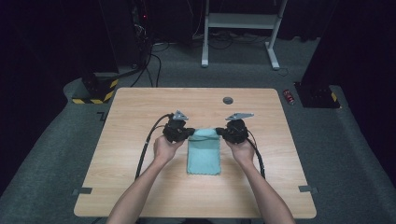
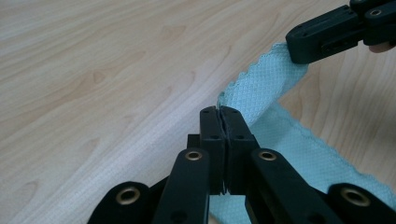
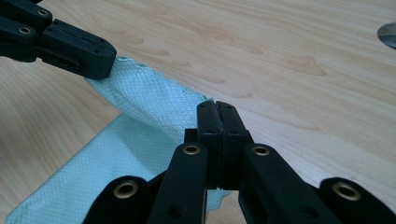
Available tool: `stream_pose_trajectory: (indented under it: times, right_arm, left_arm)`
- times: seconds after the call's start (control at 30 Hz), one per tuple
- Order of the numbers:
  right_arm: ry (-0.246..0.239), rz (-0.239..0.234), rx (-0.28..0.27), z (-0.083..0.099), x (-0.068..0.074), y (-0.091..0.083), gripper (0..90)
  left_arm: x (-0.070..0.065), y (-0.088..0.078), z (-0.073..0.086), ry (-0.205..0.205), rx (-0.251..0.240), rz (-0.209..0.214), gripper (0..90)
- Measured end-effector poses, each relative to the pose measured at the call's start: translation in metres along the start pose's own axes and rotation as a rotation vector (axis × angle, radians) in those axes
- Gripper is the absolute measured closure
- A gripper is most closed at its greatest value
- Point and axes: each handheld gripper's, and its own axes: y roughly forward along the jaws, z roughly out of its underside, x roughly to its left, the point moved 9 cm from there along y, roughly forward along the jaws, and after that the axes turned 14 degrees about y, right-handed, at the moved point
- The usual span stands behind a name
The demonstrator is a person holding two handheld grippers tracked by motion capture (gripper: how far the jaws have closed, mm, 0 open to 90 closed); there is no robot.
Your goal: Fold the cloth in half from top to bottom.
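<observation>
A light turquoise cloth [image 1: 204, 154] with a fine diamond weave and a scalloped edge lies near the middle of the wooden table [image 1: 140, 186], between the person's two hands. In the high view it forms a narrow rectangle whose long axis runs from the near edge of the table toward the far edge. Its near end lies flat on the wood, while its far end is raised off the surface and held by its two corners. The left gripper [image 1: 189, 134] has its jaws pressed together on the far left corner of the cloth [image 2: 261, 86]; in the left gripper view the fabric comes out just past the closed tips and stretches across to the other gripper. The right gripper [image 1: 218, 133] has its jaws clamped on the far right corner, and in the right gripper view the cloth [image 3: 149, 100] runs taut from those tips to the left gripper's jaws at the upper left, with the rest of the cloth lying on the table beneath. The two grippers point at each other across the cloth's far edge. A small round grey grommet [image 1: 228, 100] sits in the tabletop beyond the grippers, well apart from the cloth.
</observation>
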Motion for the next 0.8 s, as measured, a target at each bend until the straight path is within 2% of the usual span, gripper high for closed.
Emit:
stream_pose_trajectory:
  times: [0.13, 0.33, 0.4, 0.6, 0.8]
  right_arm:
    - [0.000, -0.007, 0.005, 0.006, 0.000, -0.001, 89.9]
    - [-0.003, -0.010, 0.019, 0.013, 0.001, -0.001, 89.9]
    - [-0.007, -0.011, 0.020, 0.015, 0.001, -0.001, 89.9]
    - [-0.016, -0.021, 0.020, 0.019, 0.004, -0.004, 89.9]
    - [-0.014, -0.026, 0.023, 0.021, 0.006, -0.006, 89.9]
  left_arm:
    - [-0.006, 0.001, 0.005, -0.007, -0.005, 0.006, 88.5]
    - [-0.011, 0.001, 0.010, 0.012, 0.005, 0.000, 88.5]
    - [-0.013, 0.001, 0.011, -0.001, 0.001, 0.010, 88.5]
    - [-0.016, -0.001, 0.014, -0.002, -0.006, 0.016, 88.5]
    - [-0.018, -0.003, 0.013, 0.013, -0.002, -0.003, 88.6]
